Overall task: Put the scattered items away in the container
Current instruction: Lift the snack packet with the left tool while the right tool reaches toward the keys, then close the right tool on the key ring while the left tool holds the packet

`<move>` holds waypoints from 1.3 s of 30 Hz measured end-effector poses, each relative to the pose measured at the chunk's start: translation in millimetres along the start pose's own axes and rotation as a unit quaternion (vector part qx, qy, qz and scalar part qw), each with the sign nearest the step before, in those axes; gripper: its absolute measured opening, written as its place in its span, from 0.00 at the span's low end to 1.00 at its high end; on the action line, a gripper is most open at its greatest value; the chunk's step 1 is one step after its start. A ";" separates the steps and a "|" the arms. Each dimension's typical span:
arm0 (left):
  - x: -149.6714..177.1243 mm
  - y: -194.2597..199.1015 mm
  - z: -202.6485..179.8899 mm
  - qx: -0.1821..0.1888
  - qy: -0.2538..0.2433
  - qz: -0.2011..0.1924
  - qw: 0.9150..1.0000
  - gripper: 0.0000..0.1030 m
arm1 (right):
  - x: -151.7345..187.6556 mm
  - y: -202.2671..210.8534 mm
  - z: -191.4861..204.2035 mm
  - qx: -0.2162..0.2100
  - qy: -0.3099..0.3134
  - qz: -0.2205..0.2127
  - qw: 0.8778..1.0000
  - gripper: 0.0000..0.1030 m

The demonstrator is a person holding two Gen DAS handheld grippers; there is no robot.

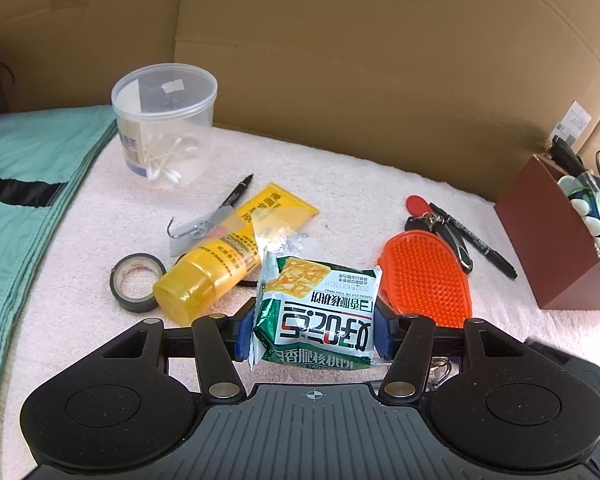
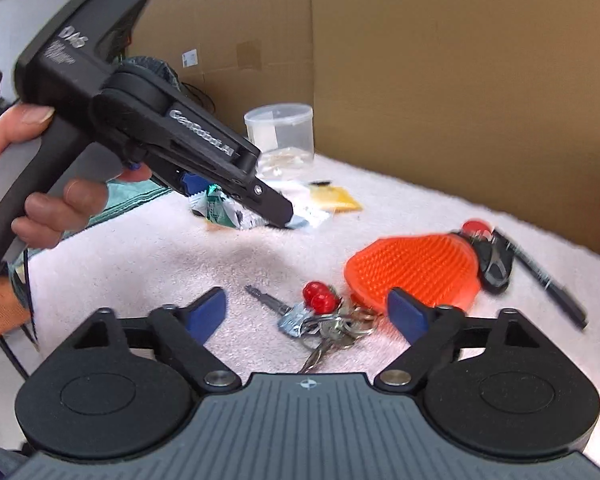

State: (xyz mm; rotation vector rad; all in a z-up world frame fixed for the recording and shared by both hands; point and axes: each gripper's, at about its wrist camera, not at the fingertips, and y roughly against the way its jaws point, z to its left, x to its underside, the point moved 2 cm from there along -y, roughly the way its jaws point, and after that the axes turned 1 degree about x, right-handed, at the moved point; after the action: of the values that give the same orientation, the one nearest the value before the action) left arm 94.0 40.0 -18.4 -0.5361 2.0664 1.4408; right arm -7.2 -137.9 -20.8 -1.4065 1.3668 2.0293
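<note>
Pinching a green-and-white snack packet between its two blue fingers, the left gripper holds it at lower centre of the left wrist view. Beyond it on the pale towel lie one yellow tube, one tape roll, one metal hook, one orange brush, and two black pens, one left of centre and one at right beside a key fob with a red tag. One clear tub of cotton swabs stands at upper left. One brown box, the container, sits at the right edge with several items inside.

In the right wrist view, the right gripper hangs with fingers spread wide and nothing between them, above one key bunch with two red beads at lower centre. The left gripper and packet appear at upper left.
</note>
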 end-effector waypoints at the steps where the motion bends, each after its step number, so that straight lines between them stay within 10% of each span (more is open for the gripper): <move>1: 0.0 1.4 0.8 -0.001 0.000 -0.001 1.000 0.56 | 0.2 -3.1 -3.4 -0.010 -0.017 0.016 1.000 0.62; 11: 3.2 8.1 1.6 0.006 -0.010 -0.010 1.000 0.57 | 7.2 5.0 -2.9 -0.007 -0.078 0.018 0.997 0.58; 16: 6.5 8.0 -1.0 0.011 -0.014 -0.007 1.000 0.58 | 8.0 -4.7 -5.5 0.084 -0.030 0.038 0.995 0.70; 22: 11.1 2.9 -7.1 0.015 -0.020 0.007 1.000 0.59 | 5.8 -20.5 -6.2 0.030 -0.033 0.046 0.998 0.80; 28: 19.5 -2.6 -15.3 0.013 -0.038 0.020 0.999 0.55 | 3.5 -18.4 6.4 0.011 0.007 0.051 0.999 0.31; 39: 15.4 -1.9 -35.4 0.050 -0.037 0.026 0.998 0.53 | -7.2 7.9 1.6 0.008 -0.008 0.009 1.000 0.31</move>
State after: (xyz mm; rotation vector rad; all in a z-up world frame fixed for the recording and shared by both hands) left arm 75.8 6.0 -20.3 -0.3853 2.0943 1.3585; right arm -10.2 -138.7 -10.5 -1.3731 1.3923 2.0313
